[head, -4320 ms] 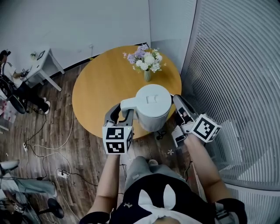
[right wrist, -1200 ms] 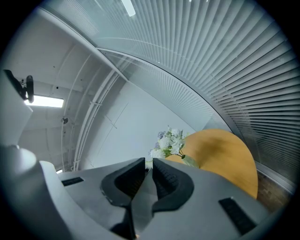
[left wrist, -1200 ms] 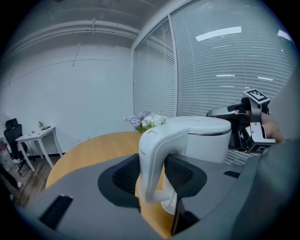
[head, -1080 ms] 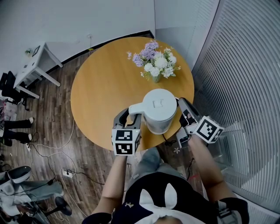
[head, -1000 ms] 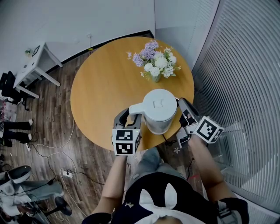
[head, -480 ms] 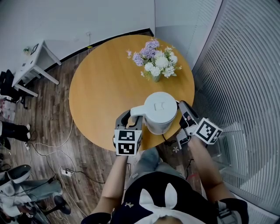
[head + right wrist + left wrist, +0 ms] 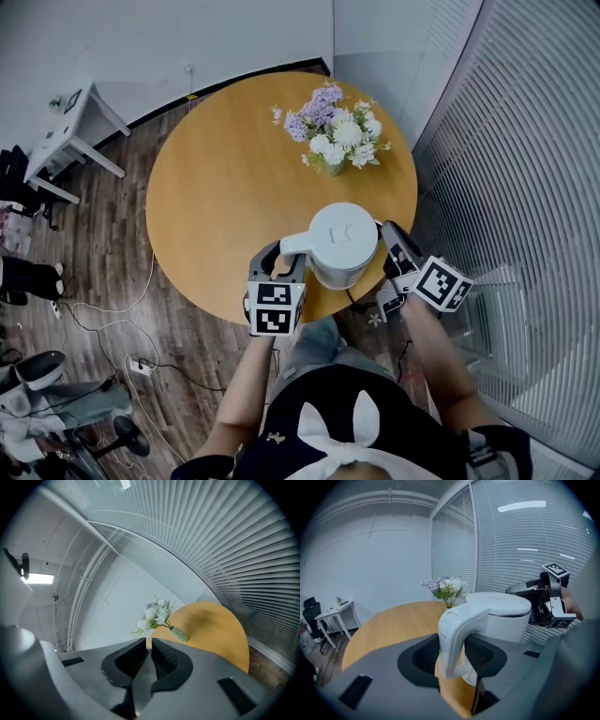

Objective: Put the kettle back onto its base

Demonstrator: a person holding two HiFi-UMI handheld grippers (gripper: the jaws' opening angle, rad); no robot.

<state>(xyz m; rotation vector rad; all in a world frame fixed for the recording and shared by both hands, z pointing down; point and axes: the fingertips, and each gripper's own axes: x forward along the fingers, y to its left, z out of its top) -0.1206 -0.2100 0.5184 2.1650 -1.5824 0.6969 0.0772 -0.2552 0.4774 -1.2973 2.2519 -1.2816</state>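
Two tongs in play. Left tongs (image 7: 453, 654) are clamped on the handle of the white electric kettle (image 7: 339, 244), holding it low over the near edge of the round tabletop (image 7: 225, 178). Right tongs (image 7: 149, 654) sit just beside the kettle's right side; their jaws have just been closing, only a slit is left, and nothing is between them. Base is hidden under the kettle, so I can't tell if it's seated. Step: final lowering. Next I settle it level, then release the handle.
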